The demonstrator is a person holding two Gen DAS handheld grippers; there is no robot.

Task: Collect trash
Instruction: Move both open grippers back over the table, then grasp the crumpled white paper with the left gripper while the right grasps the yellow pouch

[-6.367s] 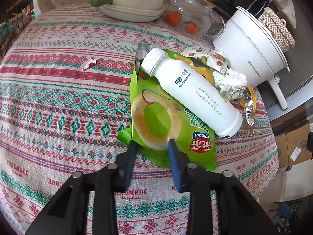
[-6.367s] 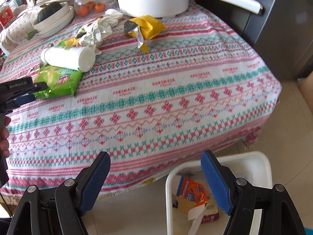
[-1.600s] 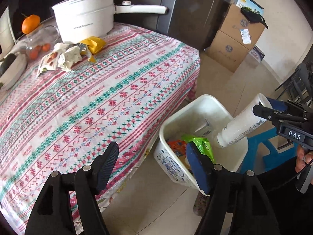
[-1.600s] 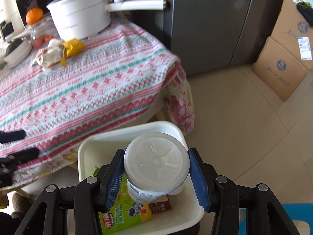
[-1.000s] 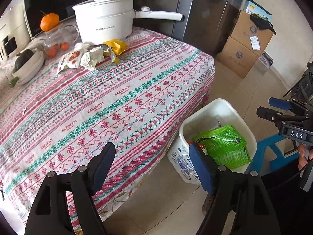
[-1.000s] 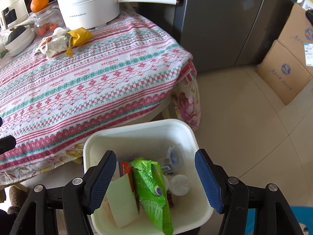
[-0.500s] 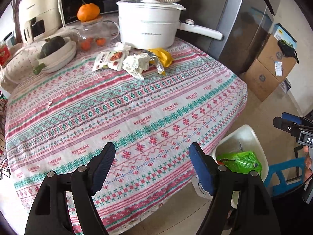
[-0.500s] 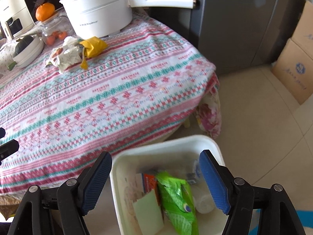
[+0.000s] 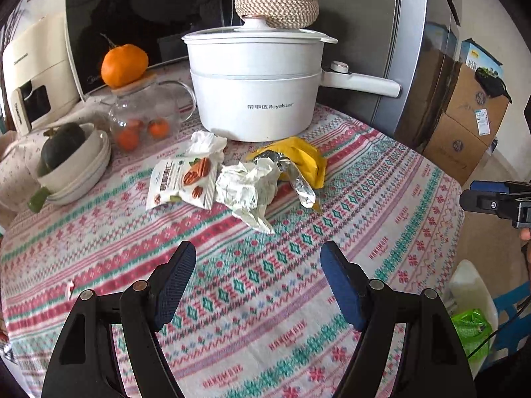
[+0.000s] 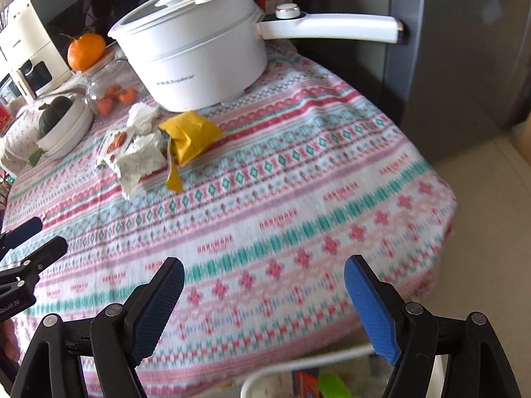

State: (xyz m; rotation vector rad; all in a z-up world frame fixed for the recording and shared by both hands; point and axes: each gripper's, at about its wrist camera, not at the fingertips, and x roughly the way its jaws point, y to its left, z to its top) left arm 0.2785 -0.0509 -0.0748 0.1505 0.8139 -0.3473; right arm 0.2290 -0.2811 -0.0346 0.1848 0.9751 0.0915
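Observation:
Trash lies in a clump on the patterned tablecloth in front of the white pot: a nut snack packet [image 9: 181,180], crumpled white paper [image 9: 247,189], a yellow foil-lined wrapper [image 9: 298,165] and a white tissue [image 9: 207,141]. The clump also shows in the right wrist view, with the paper [image 10: 139,159] and yellow wrapper [image 10: 190,136]. My left gripper [image 9: 257,255] is open and empty over the table, short of the clump. My right gripper [image 10: 264,272] is open and empty above the table's near edge. The white bin [image 10: 298,373] sits below it on the floor; its rim [image 9: 471,285] holds a green bag [image 9: 471,328].
A white Royalstar pot [image 9: 255,89] with a long handle [image 10: 332,26] stands behind the trash. A glass jar with oranges [image 9: 142,122], stacked bowls with a dark squash [image 9: 71,162] and a small red scrap [image 9: 69,287] are at the left. Cardboard boxes [image 9: 464,119] stand right.
The bottle and green chip bag went into the bin. Both grippers opened and swung from the bin back up toward the table; the left one now faces the trash clump closely.

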